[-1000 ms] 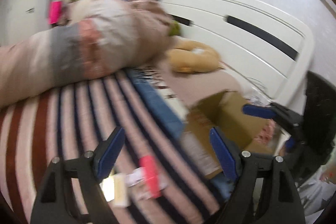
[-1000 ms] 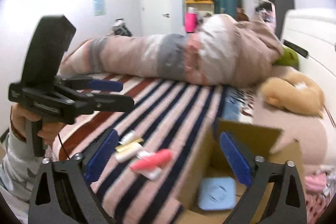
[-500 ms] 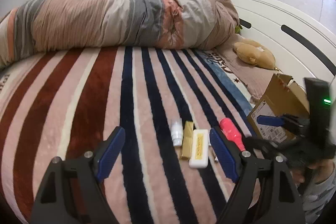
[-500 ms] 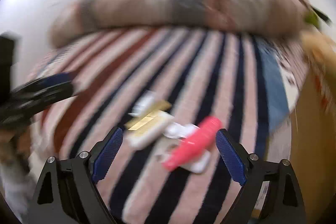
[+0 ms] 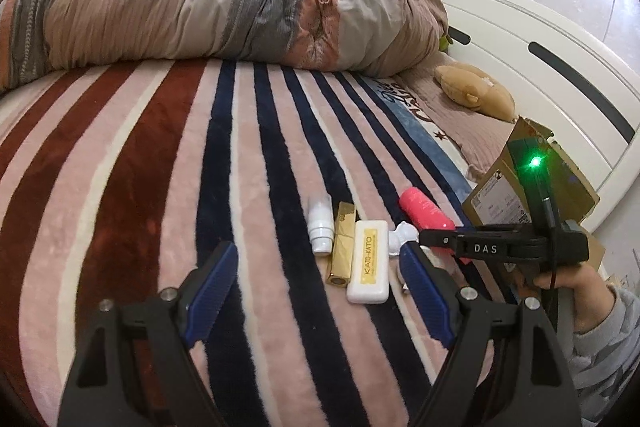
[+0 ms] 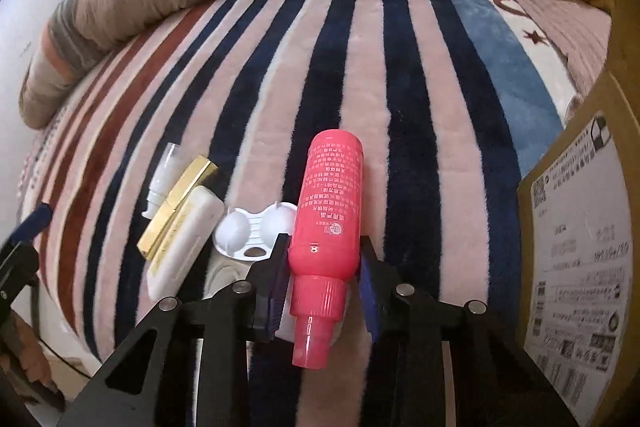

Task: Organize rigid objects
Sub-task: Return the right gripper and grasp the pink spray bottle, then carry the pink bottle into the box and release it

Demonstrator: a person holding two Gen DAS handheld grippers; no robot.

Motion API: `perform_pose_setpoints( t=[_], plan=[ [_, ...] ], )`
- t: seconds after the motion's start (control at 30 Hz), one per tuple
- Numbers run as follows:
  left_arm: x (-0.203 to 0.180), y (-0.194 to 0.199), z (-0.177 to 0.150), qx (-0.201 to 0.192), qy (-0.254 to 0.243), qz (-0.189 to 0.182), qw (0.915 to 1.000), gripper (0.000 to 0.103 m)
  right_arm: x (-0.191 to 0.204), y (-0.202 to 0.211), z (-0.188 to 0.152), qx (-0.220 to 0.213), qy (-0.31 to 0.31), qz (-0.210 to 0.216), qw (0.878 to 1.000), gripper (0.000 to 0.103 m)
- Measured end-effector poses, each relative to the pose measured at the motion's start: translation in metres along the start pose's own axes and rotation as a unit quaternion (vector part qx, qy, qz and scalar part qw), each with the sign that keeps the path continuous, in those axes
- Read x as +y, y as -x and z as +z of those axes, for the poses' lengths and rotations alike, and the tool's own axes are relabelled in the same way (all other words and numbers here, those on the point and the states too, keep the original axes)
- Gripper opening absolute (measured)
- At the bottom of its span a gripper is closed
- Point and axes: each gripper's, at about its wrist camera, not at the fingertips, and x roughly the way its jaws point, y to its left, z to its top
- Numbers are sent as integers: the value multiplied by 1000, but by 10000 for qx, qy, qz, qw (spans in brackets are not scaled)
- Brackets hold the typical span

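Note:
A pink bottle [image 6: 329,211] lies on the striped blanket; my right gripper [image 6: 324,267] is shut on its lower body near the neck. The bottle also shows in the left wrist view [image 5: 424,213], with the right gripper [image 5: 440,241] over it. Left of it lie a white twin-cup case [image 6: 252,231], a white rectangular box [image 6: 182,247], a gold box [image 6: 178,203] and a small white bottle [image 6: 162,183]. My left gripper [image 5: 316,291] is open and empty, hovering just in front of the white box [image 5: 370,261] and gold box [image 5: 344,243].
An open cardboard box [image 6: 580,247] stands at the right, seen too in the left wrist view [image 5: 520,179]. A rolled duvet [image 5: 200,15] lies across the far side of the bed. A tan plush toy [image 5: 474,89] lies by the white headboard [image 5: 540,47].
My right gripper has dropped down onto the pink bottle and closed on it. My left gripper has swung left from the cardboard box and moved closer to the row of items.

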Motion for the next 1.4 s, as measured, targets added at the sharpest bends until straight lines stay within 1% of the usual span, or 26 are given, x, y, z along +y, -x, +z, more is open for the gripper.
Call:
perform_pose_setpoints(
  t=[0.03,0.1,0.13,0.17,0.2,0.23,0.27,0.3,0.33,0.4,0.47,0.53,0.63,0.7,0.77,0.8,0.83,0.87,0.93,0.97,1.0,1.07,1.1,1.17,1.27,1.4],
  plan=[
    [0,0,0,2,-14,22,10000,80,2,-1,2,48,65,-68,9999,28],
    [2,0,0,-1,1,19,10000,80,0,-4,8,73,-32,-216,9997,33],
    [3,0,0,-3,12,6,10000,80,-2,-5,13,18,-140,-213,9997,45],
    [3,0,0,-4,23,-3,10000,80,-5,-4,15,-48,-229,-186,9996,53],
    [4,0,0,10,27,-5,10000,80,-8,-4,18,-90,-306,-134,9994,53],
    [4,-1,1,33,29,-4,10000,80,-10,-6,20,-100,-352,-73,9993,52],
    [4,-2,1,64,29,-4,10000,80,-12,-8,22,-68,-372,-43,9993,39],
    [4,-3,1,90,26,-11,10000,80,-13,-9,22,-44,-379,-6,9993,28],
    [4,-4,1,97,22,-49,9999,80,-11,-10,23,-10,-374,-22,9993,27],
    [4,-5,3,102,26,-214,9997,80,-8,-7,21,-94,-306,-70,9995,27],
    [1,-6,6,84,6,-304,9995,80,-2,1,18,-249,-216,-12,9995,27],
    [-4,-5,11,84,-38,-373,9993,80,11,17,13,-446,70,47,9990,27],
    [-10,2,23,1,11,-867,9962,80,33,45,6,-737,528,395,9951,27],
    [-16,9,33,-88,60,-1317,9912,80,50,67,2,-930,901,774,9886,27],
    [-28,13,41,-103,-12,-1657,9861,79,66,86,-5,-1098,1306,1069,9795,27],
    [-32,14,44,-95,-29,-1789,9838,76,72,95,-10,-1189,1486,1136,9751,27],
    [-39,15,47,-43,-9,-1988,9800,69,78,104,-15,-1313,1667,1188,9700,27],
    [-43,15,48,-3,20,-2072,9783,65,82,115,-21,-1477,1837,1237,9639,27],
    [-54,14,51,91,68,-2210,9752,54,86,128,-32,-1696,1940,1291,9576,27],
    [-60,15,52,105,46,-2215,9751,50,84,138,-38,-1848,2006,1336,9528,27],
    [-66,17,54,82,37,-2298,9732,44,83,144,-41,-1925,2071,1342,9498,27],
    [-79,26,57,-51,-5,-2347,9720,40,78,154,-44,-2059,2108,1314,9465,27],
    [-90,32,60,-160,-113,-2358,9716,36,73,159,-45,-2098,2084,1333,9459,27],
    [-108,42,66,-284,-303,-2338,9714,35,61,173,-46,-2237,2013,1372,9437,27],
    [-148,52,83,-447,-739,-2268,9701,34,40,201,-45,-2589,1847,1334,9387,27],
    [-207,53,103,-468,-1308,-2338,9623,33,0,232,-47,-2984,1545,1168,9346,27]
  ],
)
